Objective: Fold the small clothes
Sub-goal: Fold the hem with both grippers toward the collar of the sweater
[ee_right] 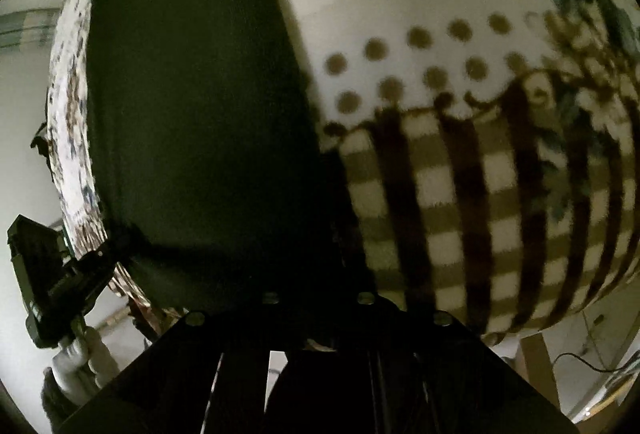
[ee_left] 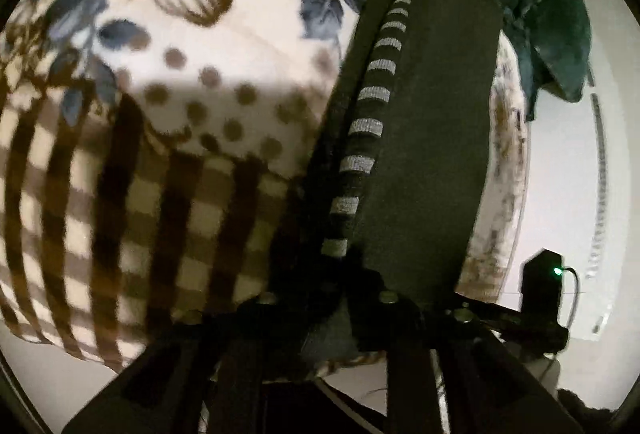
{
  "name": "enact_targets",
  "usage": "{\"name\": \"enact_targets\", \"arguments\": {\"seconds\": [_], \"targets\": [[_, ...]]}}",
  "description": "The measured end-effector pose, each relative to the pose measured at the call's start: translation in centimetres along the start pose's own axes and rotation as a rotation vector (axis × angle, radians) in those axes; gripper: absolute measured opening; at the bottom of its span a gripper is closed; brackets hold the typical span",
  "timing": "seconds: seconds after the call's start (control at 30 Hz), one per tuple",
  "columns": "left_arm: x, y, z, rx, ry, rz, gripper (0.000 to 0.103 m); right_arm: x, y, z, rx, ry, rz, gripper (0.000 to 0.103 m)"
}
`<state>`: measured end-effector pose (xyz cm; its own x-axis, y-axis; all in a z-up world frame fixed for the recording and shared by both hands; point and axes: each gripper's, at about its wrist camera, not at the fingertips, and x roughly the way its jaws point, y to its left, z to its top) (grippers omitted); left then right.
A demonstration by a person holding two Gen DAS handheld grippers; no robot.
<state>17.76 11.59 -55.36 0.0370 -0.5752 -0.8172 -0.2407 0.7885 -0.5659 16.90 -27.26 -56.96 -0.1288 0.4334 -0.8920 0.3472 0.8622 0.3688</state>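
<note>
A dark garment [ee_left: 432,138] with a grey-striped side band [ee_left: 368,126] lies stretched along a patterned blanket [ee_left: 180,82]. My left gripper [ee_left: 344,298] is shut on its near edge. In the right wrist view the same dark garment [ee_right: 192,106] fills the left half. My right gripper [ee_right: 320,310] is shut on its near edge, the fingertips lost in shadow. The other gripper [ee_right: 52,286], held by a white-gloved hand [ee_right: 80,362], shows at the left edge of that view.
The blanket [ee_right: 460,174] has flowers, dots and brown checks. A dark green cloth [ee_left: 536,2] lies at the far right of the blanket. The right gripper's body with a green light [ee_left: 544,286] shows in the left view. White floor surrounds the blanket.
</note>
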Motion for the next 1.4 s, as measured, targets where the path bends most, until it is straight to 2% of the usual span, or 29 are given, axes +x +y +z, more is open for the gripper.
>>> {"name": "enact_targets", "arguments": {"seconds": [0.03, 0.07, 0.1, 0.13, 0.17, 0.3, 0.43, 0.53, 0.57, 0.6, 0.63, 0.67, 0.7, 0.93, 1.07, 1.17, 1.27, 1.33, 1.4], "targets": [[-0.2, 0.2, -0.1, -0.003, 0.0, -0.02, 0.06, 0.1, 0.1, 0.0, 0.0, 0.017, 0.009, 0.016], [-0.2, 0.4, -0.3, -0.009, -0.003, -0.049, 0.067, 0.2, 0.3, 0.2, 0.003, 0.031, 0.019, 0.029], [-0.7, 1.1, -0.5, -0.013, -0.006, -0.066, 0.07, 0.2, 0.6, 0.2, 0.007, 0.034, 0.041, 0.037], [-0.3, 1.4, -0.7, -0.016, 0.004, -0.081, 0.07, 0.4, 0.7, 0.5, 0.009, 0.032, 0.059, 0.048], [0.3, 1.6, -0.7, -0.011, 0.022, -0.075, 0.07, 0.4, 0.5, 0.4, 0.01, 0.031, 0.077, 0.052], [2.6, 1.8, -0.7, 0.008, 0.046, -0.059, 0.07, 2.1, 0.1, 0.0, 0.016, 0.067, 0.129, 0.055], [2.7, 0.6, -0.8, 0.026, 0.042, -0.054, 0.071, 3.4, -0.2, -0.2, 0.068, 0.068, 0.225, 0.06], [3.0, -0.4, -1.4, 0.058, 0.061, -0.085, 0.069, 3.9, -0.2, -0.5, 0.098, 0.067, 0.311, 0.06], [3.1, -0.8, -1.6, 0.068, 0.069, -0.087, 0.064, 4.1, -0.3, -0.7, 0.104, 0.072, 0.345, 0.057], [3.3, -1.3, -1.9, 0.081, 0.079, -0.083, 0.046, 4.2, -0.7, -0.8, 0.107, 0.08, 0.361, 0.054], [2.9, -0.6, -2.4, 0.087, 0.084, -0.073, 0.023, 4.4, -1.0, -0.8, 0.11, 0.087, 0.36, 0.04], [3.0, -0.9, -2.6, 0.083, 0.085, -0.063, 0.015, 4.6, -1.0, -0.9, 0.115, 0.094, 0.358, 0.02], [2.8, -0.7, -2.7, 0.063, 0.085, -0.091, 0.012, 4.9, -0.9, -1.0, 0.122, 0.097, 0.362, 0.015], [-1.8, -1.1, -2.7, -0.051, 0.028, -0.225, 0.011, 2.3, 0.8, -1.9, 0.102, 0.029, 0.392, 0.012], [-4.4, -3.7, -0.6, -0.095, -0.021, -0.341, 0.011, -1.7, 2.6, -1.5, 0.069, -0.027, 0.441, 0.012], [-6.2, -6.0, 2.5, -0.092, -0.061, -0.414, 0.011, -4.9, 3.9, 0.0, 0.046, -0.084, 0.479, 0.012], [-6.9, -8.5, 7.0, -0.077, -0.087, -0.479, 0.011, -8.3, 5.8, 3.1, 0.027, -0.149, 0.505, 0.012], [-7.0, -10.0, 10.4, -0.057, -0.108, -0.491, 0.011, -10.4, 7.2, 6.2, 0.003, -0.194, 0.519, 0.012], [-6.3, -12.3, 15.2, -0.023, -0.138, -0.489, 0.011, -11.9, 8.6, 9.4, -0.011, -0.233, 0.52, 0.012]]}}
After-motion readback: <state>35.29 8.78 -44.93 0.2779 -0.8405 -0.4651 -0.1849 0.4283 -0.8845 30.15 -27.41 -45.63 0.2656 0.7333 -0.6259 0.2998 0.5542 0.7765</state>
